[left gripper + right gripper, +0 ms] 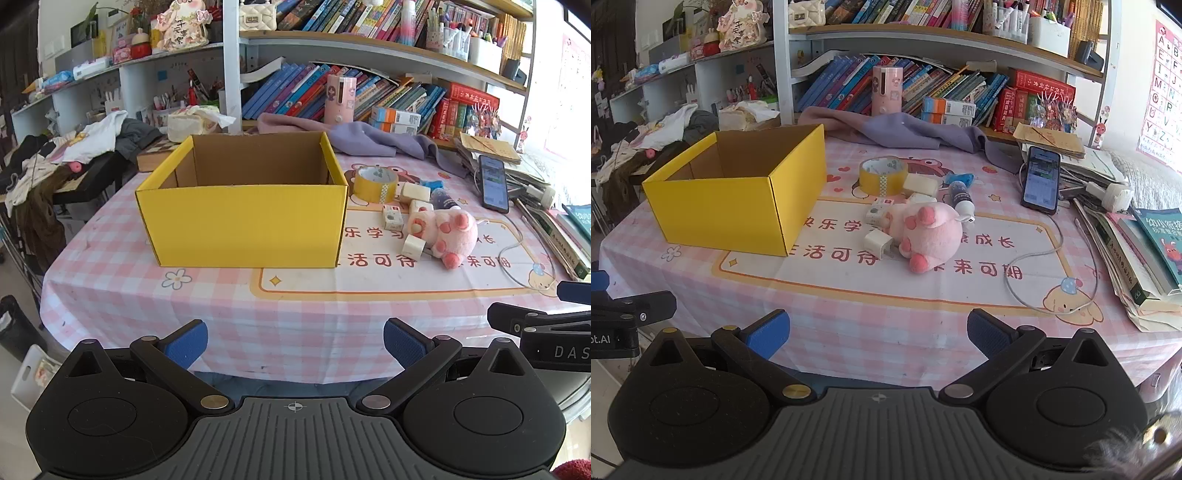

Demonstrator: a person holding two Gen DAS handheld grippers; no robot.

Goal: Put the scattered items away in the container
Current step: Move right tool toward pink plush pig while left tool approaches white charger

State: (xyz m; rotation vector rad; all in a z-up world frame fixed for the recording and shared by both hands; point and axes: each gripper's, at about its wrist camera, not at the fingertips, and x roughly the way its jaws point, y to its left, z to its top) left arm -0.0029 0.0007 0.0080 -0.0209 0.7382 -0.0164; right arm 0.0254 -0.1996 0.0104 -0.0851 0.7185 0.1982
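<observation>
A: Box [242, 221] on the pink checked tablecloth [221, 314] looks empty, so nothing is tidied yet?

B: Right. Plush pig [929, 230], tape roll [882, 175], white blocks [877, 242] and glue bottle [960, 195] lie beside it. Left gripper [295, 345] and right gripper [877, 334] gape wide, empty. Right one's body reads "DAS".

Yellow box [242, 221] with brown inside; pink-and-white checked tablecloth [147, 295]; pink plush toy [452, 232] at three o'clock of the box; yellow tape roll [375, 183].
</observation>
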